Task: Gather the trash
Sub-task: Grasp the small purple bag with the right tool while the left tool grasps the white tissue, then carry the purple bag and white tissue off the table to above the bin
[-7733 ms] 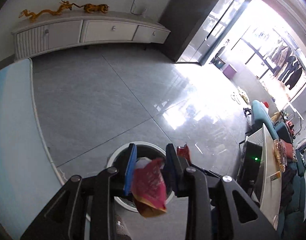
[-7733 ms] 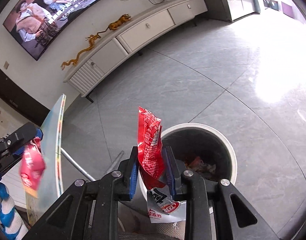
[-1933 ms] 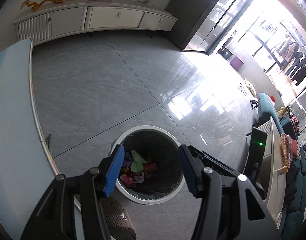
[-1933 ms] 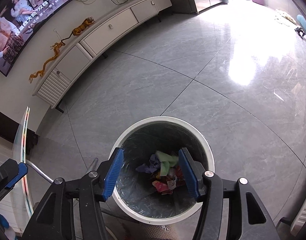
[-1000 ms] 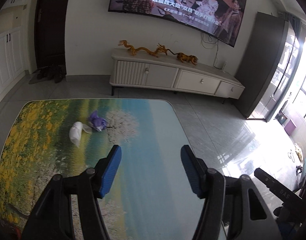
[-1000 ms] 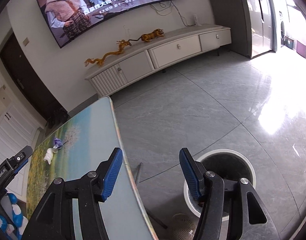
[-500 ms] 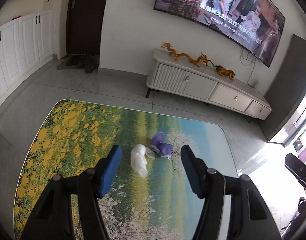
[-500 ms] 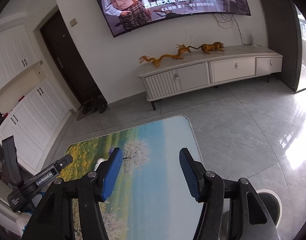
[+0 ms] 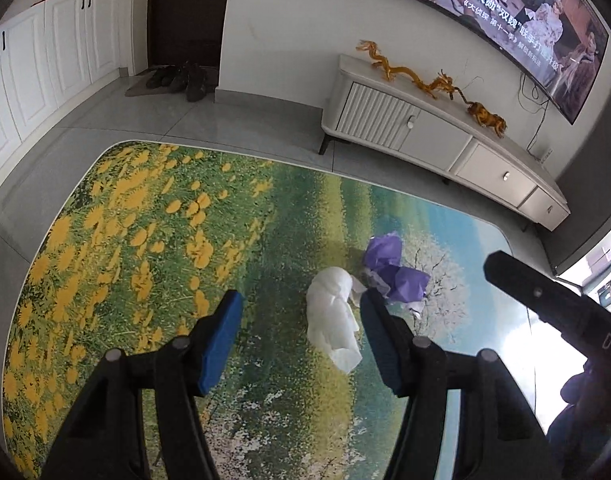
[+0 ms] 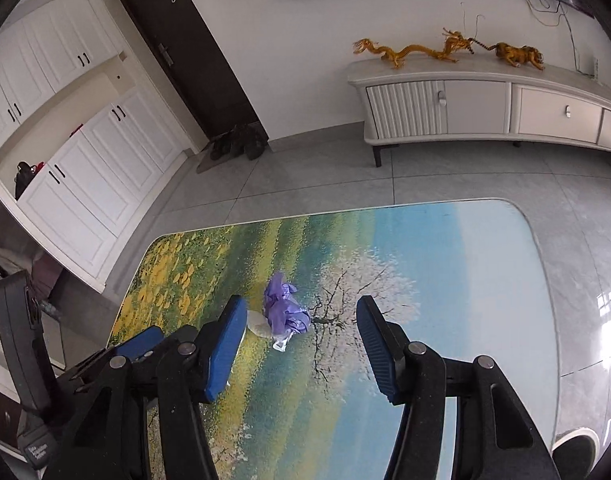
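Left gripper point(image 9: 301, 336) and right gripper point(image 10: 299, 344), jaws narrowing, empty, approach white tissue point(image 9: 334, 312) touching purple glove point(image 10: 283, 312) on the surface point(image 10: 445, 280); adjacency risks snagging both.

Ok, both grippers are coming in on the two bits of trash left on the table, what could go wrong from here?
1. The white tissue and purple glove lie touching, so one grab might drag or scatter the other.
2. The left gripper and right gripper, both empty with jaws closing slightly, converge on the same spot and could collide.
3. The limp tissue lies on the smooth table; the pads may slide over it.
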The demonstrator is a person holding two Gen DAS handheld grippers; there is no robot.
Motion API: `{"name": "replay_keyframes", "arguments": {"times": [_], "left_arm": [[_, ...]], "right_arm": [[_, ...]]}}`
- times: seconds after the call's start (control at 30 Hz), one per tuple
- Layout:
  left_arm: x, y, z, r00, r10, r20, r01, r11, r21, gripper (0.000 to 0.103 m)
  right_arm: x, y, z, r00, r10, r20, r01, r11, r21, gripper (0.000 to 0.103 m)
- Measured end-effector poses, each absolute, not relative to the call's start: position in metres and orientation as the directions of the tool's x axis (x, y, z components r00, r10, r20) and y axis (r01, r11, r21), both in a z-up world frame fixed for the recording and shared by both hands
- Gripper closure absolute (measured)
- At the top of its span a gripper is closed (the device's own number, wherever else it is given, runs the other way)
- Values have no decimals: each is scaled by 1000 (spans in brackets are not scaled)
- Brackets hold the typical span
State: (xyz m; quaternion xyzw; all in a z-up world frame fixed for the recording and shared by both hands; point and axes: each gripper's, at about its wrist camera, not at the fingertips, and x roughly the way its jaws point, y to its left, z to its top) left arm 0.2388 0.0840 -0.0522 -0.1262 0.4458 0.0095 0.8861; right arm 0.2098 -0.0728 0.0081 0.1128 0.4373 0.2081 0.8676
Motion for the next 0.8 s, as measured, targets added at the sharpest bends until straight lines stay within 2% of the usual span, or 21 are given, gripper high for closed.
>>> {"name": "replay_keyframes", "arguments": {"times": [0.1, 0.47, 0.6, 0.8], "left_arm": [[249, 81, -68, 575, -95, -813, -131, 970, -206, 54], [257, 72, -88, 569, -86, -818, -114, 977, -182, 69], [254, 73, -88, 574, -77, -815, -122, 976, -178, 82], [242, 80, -87, 570, -55, -820, -168, 969, -181, 87]], "right_arm": [[222, -65, -8, 507, 489, -710, -265, 872, 411, 52], [245, -40, -45, 445, 517, -731, -281, 856, 434, 56], [245, -37, -51, 429, 521, -738, -288, 853, 436, 61], [242, -32, -54, 421, 509, -751, -312, 858, 407, 70]]}}
